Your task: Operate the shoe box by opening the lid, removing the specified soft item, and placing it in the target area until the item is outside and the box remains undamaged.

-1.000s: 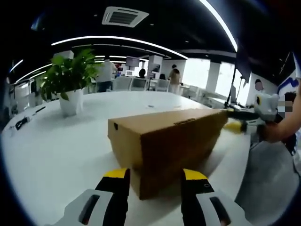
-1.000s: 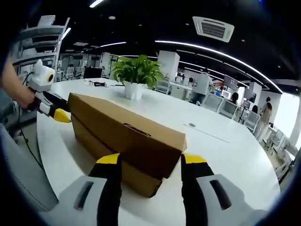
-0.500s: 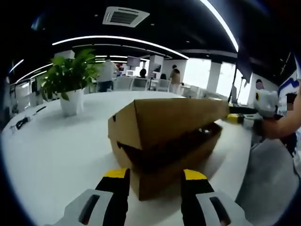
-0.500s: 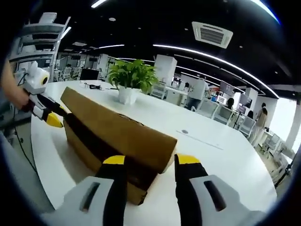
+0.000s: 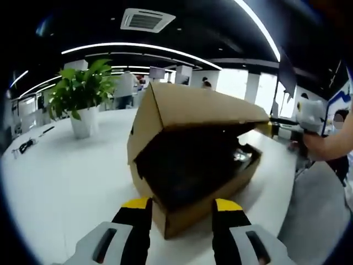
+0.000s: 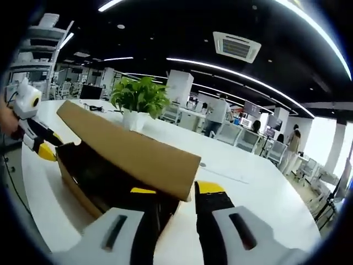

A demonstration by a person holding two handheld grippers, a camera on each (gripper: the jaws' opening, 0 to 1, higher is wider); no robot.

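On the white table, brown shoe box, lid raised, interior dark

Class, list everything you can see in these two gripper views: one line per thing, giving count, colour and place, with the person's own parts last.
Brown cardboard shoe box: one, on the white table, right before both grippers.
Brown cardboard lid: one, raised at a slant over the box; the inside is dark and its contents cannot be made out.
Round white table: one, under the box.
Green potted plant in a white pot: one, standing on the table behind the box.
White ceiling air vent: one, overhead.
People in the office background: several, far behind the table.
Left gripper: one, yellow-tipped black jaws, apart at the box's near end.
Right gripper: one, yellow-tipped jaws, at the box's other end.
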